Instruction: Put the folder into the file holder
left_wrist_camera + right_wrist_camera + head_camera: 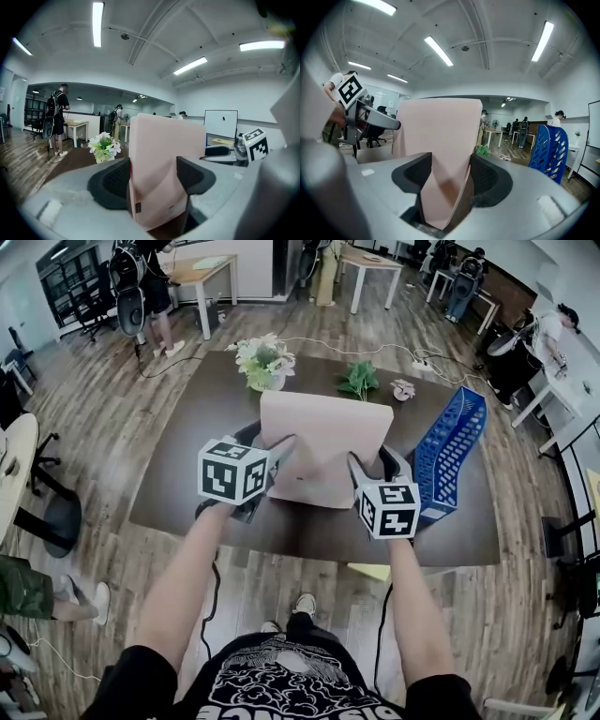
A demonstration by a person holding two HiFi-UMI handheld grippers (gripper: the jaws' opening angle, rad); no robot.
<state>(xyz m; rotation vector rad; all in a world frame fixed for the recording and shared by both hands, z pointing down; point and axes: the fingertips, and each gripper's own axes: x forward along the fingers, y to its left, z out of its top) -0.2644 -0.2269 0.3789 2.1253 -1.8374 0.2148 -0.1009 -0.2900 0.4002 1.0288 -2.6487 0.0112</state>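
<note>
1. Folder (323,451), pale pink, was held up clear of the dark table (178,479), standing roughly upright and just left of the blue file holder (452,448). It did not touch the holder.
2. Left gripper (154,177) was clamped on the folder's near edge on the side farther from the file holder, with dark pads on both faces.
3. Right gripper (450,174) pinched the near edge on the side closer to the file holder. In the right gripper view the sheet bowed between the pads and its lower part seemed to splay a little.
4. File holder stood on the table's end. Its slatted wall faced the folder, and nothing showed inside it from the head view. Which slot was meant, I could not tell.
5. White flowers in a pot (264,362) and a small green plant (359,381) sat beyond the folder, well left of the file holder and out of the likely path.
6. Risks, as judged:
   - Both grips sat low on one edge, so the free top could flop or swing and catch a divider of the file holder.
   - Covers could gape at the splayed part and straddle a divider.
   - Hands moving out of step would twist or crease the folder.
   - The file holder looked light, so a sideways knock from the folder or the right gripper could shove or tip it off the table end.
</note>
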